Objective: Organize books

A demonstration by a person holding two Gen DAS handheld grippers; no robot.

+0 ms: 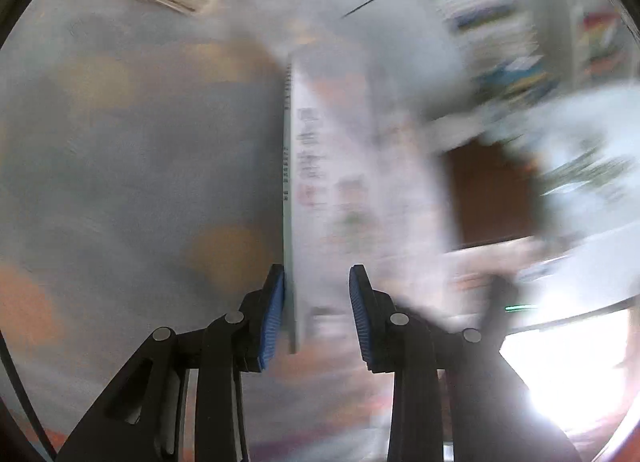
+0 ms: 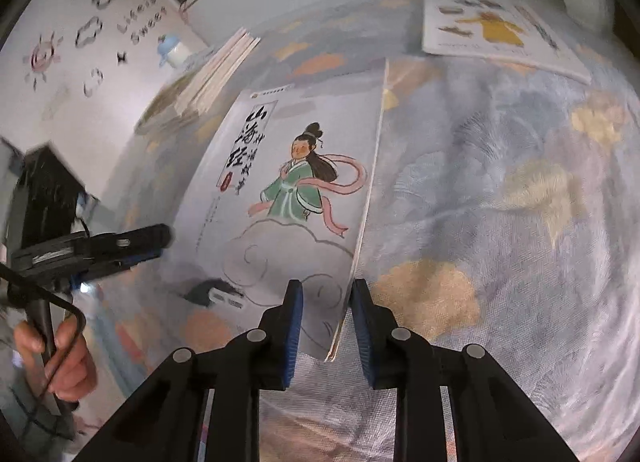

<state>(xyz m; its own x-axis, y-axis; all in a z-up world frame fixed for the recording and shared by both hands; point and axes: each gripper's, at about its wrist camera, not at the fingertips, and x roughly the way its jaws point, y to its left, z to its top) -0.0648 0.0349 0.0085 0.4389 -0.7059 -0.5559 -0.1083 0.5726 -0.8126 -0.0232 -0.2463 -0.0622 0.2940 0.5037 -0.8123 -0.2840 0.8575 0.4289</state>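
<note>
Right hand-held gripper (image 2: pixel 323 318): blue pads closed on the lower corner of thin white picture book with green-robed figure (image 2: pixel 288 181) — tilted above floral quilted bed (image 2: pixel 520 189). Grip deeper (corner holds sag).

Left hand-held gripper (image 1: pixel 316 310): holds a thin pale paperback (image 1: pixel 320 181) edge-on — blurred.

Left wrist view: sits just behind the left claw (image 1: pixel 317 310), looking forward and slightly down along its fingers; very near a thin book (image 1: pixel 320 189); heavily blurred.
Right wrist view: behind the right claw (image 2: pixel 325 322), tilted steeply down, close over an illustrated book (image 2: pixel 288 181).
Shared: the floral cloth (image 2: pixel 500 189) (image 1: pixel 140 165); the right view also shows the left claw at its left edge.
</note>
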